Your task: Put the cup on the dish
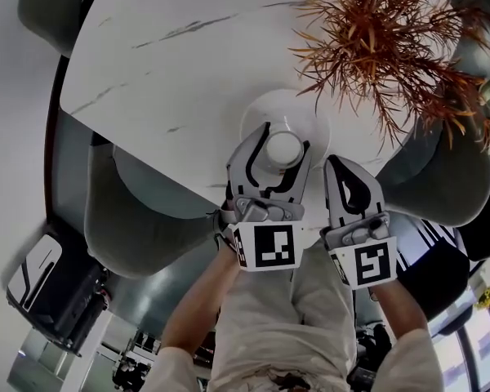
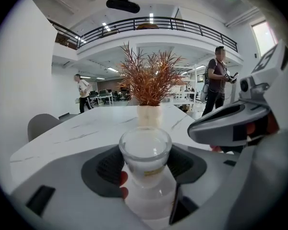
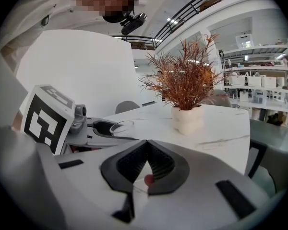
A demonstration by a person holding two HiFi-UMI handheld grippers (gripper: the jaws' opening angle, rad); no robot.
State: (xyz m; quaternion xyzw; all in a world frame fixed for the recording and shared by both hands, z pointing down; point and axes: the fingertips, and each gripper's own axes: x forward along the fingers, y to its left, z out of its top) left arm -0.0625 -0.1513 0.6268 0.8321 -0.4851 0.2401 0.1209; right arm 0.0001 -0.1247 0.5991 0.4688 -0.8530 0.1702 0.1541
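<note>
From the head view, your left gripper (image 1: 284,135) held the small clear glass cup (image 1: 283,150) over the round white dish (image 1: 287,104) (roughly centred). In the left gripper view, its jaws clamped the cup's sides; lowering it level before releasing looked wisest. In the right gripper view, your right gripper (image 3: 146,169) sat closed and empty.

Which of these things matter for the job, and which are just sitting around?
In the job: cup, gripped by the left gripper; dish beneath it.
Just there: plant; chairs; the right gripper, shut and empty.
</note>
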